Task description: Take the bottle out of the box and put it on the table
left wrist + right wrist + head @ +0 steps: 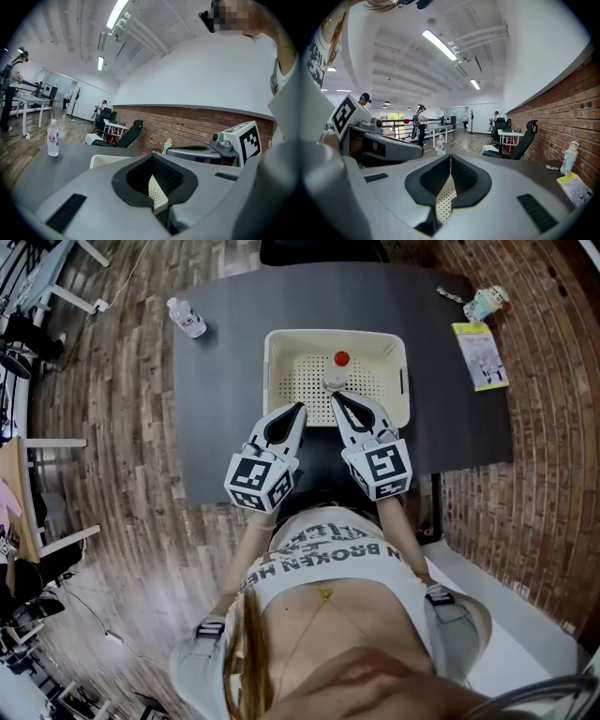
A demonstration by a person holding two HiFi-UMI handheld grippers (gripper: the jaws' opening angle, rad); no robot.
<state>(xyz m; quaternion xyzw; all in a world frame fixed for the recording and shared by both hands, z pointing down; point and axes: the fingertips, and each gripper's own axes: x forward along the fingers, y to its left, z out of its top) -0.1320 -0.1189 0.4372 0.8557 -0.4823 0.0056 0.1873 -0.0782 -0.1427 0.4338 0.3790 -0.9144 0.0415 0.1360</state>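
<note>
A clear bottle with a red cap [339,368] stands upright inside the cream perforated box [389,352] in the middle of the dark table [225,409]. My left gripper [301,408] hovers at the box's near rim, left of the bottle, shut and empty. My right gripper [334,397] reaches just over the near rim, its tips right in front of the bottle, also shut with nothing held. In the left gripper view the jaws [152,155] meet above the box's rim [105,161]. The right gripper view shows its jaws [450,155] closed over the perforated floor [443,199].
A second water bottle [187,317] stands at the table's far left corner. A yellow-edged booklet [479,354] and a small figure-shaped bottle [486,302] lie at the far right. The person stands at the table's near edge. Chairs and desks stand beyond the table.
</note>
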